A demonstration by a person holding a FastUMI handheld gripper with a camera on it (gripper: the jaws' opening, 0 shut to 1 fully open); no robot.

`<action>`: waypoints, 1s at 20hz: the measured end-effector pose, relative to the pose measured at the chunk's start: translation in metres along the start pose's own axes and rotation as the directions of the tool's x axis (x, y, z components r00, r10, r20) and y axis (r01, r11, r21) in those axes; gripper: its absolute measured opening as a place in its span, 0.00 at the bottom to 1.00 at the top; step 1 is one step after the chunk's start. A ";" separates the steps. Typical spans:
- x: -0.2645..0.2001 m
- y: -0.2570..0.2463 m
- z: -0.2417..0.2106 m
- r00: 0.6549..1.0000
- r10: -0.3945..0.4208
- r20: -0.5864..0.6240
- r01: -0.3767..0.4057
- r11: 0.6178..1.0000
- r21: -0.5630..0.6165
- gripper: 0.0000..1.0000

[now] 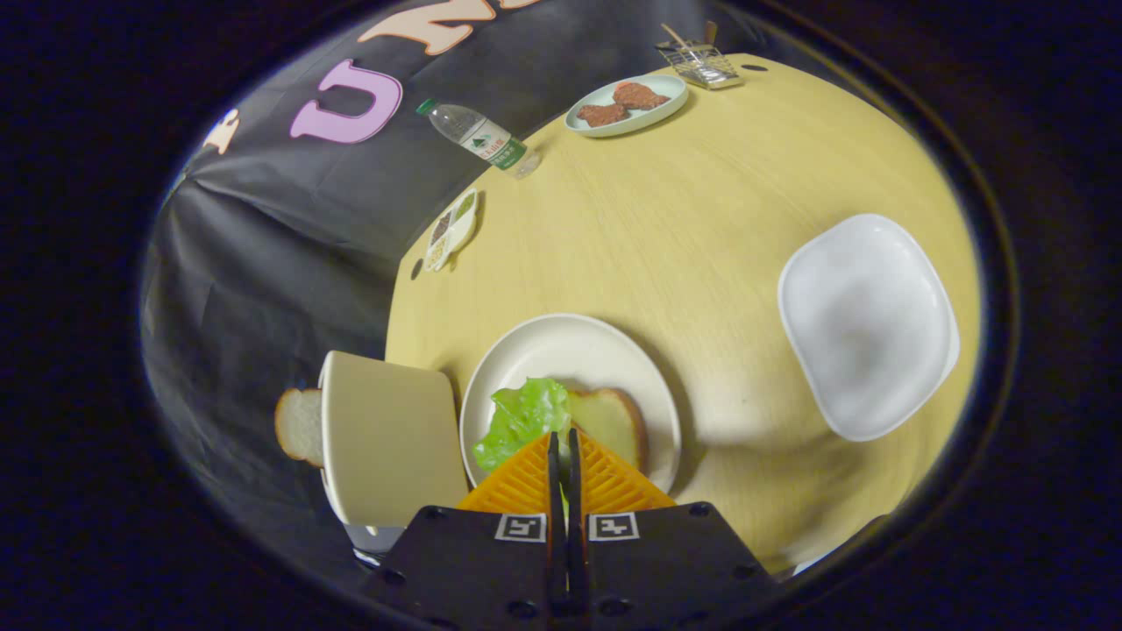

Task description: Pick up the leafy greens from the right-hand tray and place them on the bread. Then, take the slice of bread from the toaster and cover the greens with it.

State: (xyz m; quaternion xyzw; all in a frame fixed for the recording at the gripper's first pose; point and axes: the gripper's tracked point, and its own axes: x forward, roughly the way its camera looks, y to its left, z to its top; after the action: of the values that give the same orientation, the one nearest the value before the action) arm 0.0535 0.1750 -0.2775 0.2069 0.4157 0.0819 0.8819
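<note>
Greens (519,419) pinched over plated bread (611,424)

Pale wood counter (701,228). Far side: clear plastic water bottle (480,138) lying on its side near the cloth wall. Beside it, oval plate (626,104) holding two brown patties (622,102). Just past the plate, small wire rack (699,61). At the counter's edge nearer the bottle, a little divided dish (451,230).
</note>
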 end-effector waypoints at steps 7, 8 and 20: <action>-0.003 -0.003 0.000 0.999 -0.043 0.007 0.043 0.998 -0.051 0.16; -0.005 -0.004 -0.001 0.998 -0.054 0.008 0.055 0.997 -0.061 0.22; -0.070 0.078 0.025 0.982 -0.032 0.188 0.079 0.965 -0.248 1.00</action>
State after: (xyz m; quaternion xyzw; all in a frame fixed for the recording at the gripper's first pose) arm 0.0297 0.2156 -0.1805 0.0868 0.3247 0.0904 0.9375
